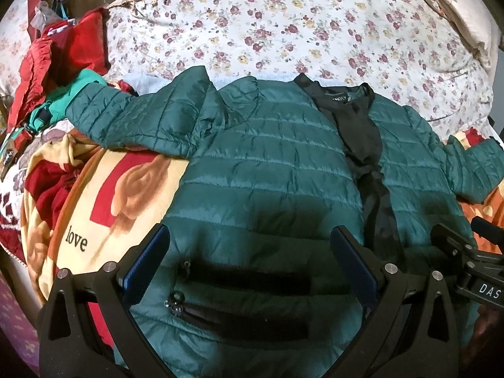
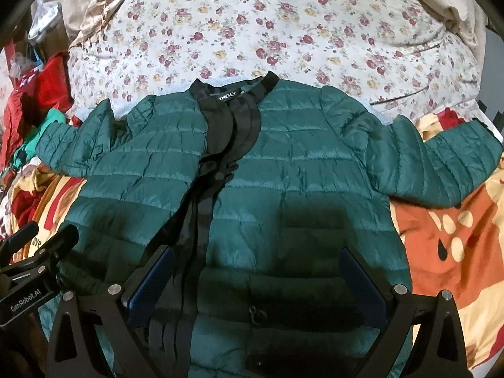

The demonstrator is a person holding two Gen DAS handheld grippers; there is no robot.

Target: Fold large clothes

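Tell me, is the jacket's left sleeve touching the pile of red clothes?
Cannot tell. In the left wrist view the sleeve cuff overlaps teal fabric, which hides any contact with the red clothes.

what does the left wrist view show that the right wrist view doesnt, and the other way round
Only the left wrist view shows two zippered pockets stacked low on the jacket, the full word "love" on the yellow blanket, and the right gripper at its right edge.

Only the right wrist view shows the orange blanket patch with cream spots, the whole right-side sleeve, and the left gripper at its left edge.

Both show the green quilted jacket lying front up with sleeves spread, its black placket, the floral sheet, and open jaws.
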